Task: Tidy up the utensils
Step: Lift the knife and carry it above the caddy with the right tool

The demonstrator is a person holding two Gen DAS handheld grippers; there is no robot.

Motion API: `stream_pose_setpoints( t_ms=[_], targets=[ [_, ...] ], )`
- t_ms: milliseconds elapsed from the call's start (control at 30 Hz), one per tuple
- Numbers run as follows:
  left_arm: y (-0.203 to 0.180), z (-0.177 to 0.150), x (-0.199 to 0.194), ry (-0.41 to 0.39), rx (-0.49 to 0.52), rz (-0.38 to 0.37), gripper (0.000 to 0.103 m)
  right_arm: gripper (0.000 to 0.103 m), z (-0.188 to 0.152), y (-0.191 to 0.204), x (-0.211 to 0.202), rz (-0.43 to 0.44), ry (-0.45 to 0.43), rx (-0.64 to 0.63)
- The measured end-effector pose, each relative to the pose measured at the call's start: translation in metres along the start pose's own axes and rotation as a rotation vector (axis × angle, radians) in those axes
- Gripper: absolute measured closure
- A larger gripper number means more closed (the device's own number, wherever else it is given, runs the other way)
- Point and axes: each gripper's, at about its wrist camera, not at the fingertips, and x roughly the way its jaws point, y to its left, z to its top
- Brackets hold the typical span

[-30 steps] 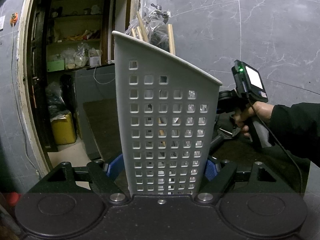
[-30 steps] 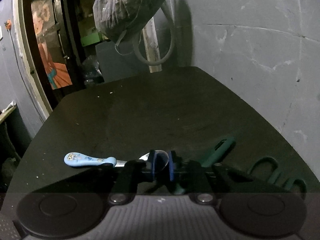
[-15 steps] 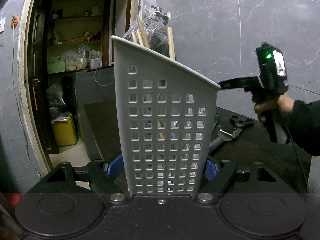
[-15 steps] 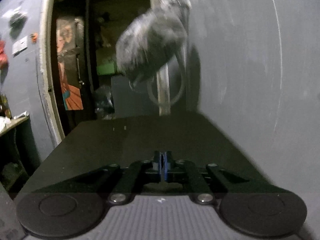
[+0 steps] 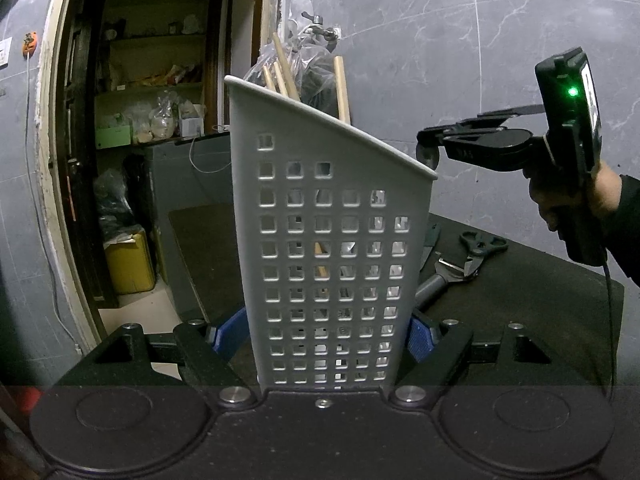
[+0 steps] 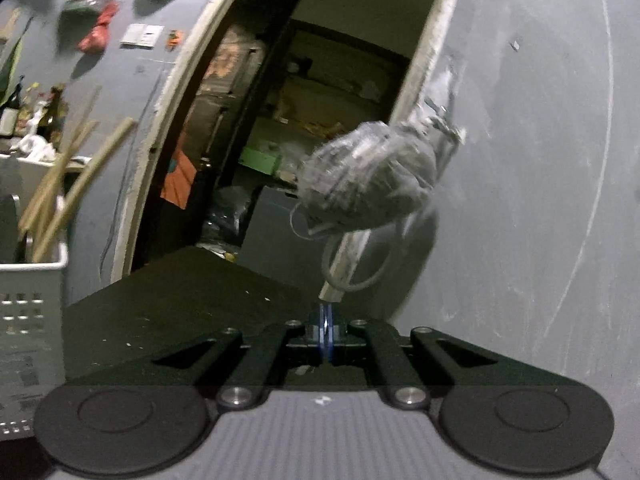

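My left gripper (image 5: 320, 332) pinches the white holder (image 5: 328, 248) upright; my right gripper (image 6: 325, 334), pads pressed together, nears its rim. I should drop the utensil inside.

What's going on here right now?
The left gripper has its blue pads clamped on the base of a white perforated utensil holder, which already contains wooden sticks. The right gripper, held in a person's hand, is raised beside the holder's rim with its jaws shut. Something small and rounded shows at its tip, too unclear to identify. Pliers lie on the dark table.
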Motion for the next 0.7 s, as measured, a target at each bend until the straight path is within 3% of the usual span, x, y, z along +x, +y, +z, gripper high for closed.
stream_pose_setpoints(
  t_ms=[400, 700],
  targets=[
    [0.000, 0.000, -0.001, -0.002, -0.001, 0.000, 0.022, 0.101, 0.023, 0.020, -0.029, -0.020, -0.101, -0.099],
    [0.002, -0.001, -0.001, 0.001, -0.014, -0.004, 0.022, 0.101, 0.072, 0.011, -0.071, -0.048, -0.280, -0.093]
  ],
)
